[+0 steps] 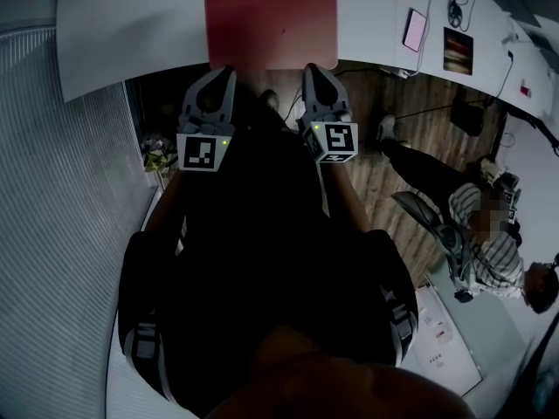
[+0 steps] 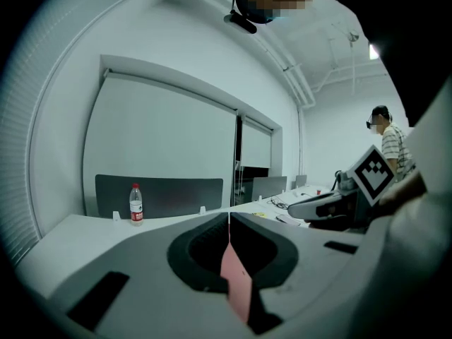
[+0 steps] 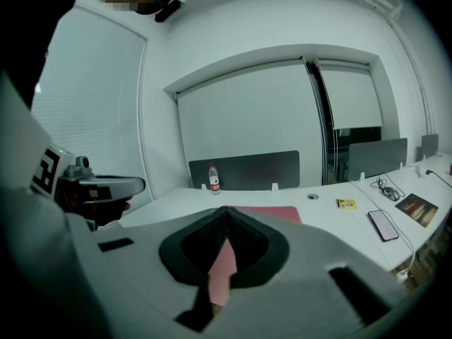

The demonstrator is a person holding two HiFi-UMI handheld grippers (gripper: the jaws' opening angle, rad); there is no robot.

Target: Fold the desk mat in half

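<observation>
While the red desk mat (image 1: 271, 16) lies spread on the white desk (image 1: 131, 24), its near edge sits at the desk's near rim. The left gripper (image 1: 218, 72) has its jaws pressed together on the mat's near left corner; the left gripper view shows the sheet edge-on between the pads. The right gripper (image 1: 316, 70) pinches the near right corner the same way. A phone (image 1: 414, 30) lies on the desk right of the mat. A water bottle (image 2: 135, 203) stands at the desk's far edge. A person (image 1: 485, 234) in a striped shirt is at far right.
</observation>
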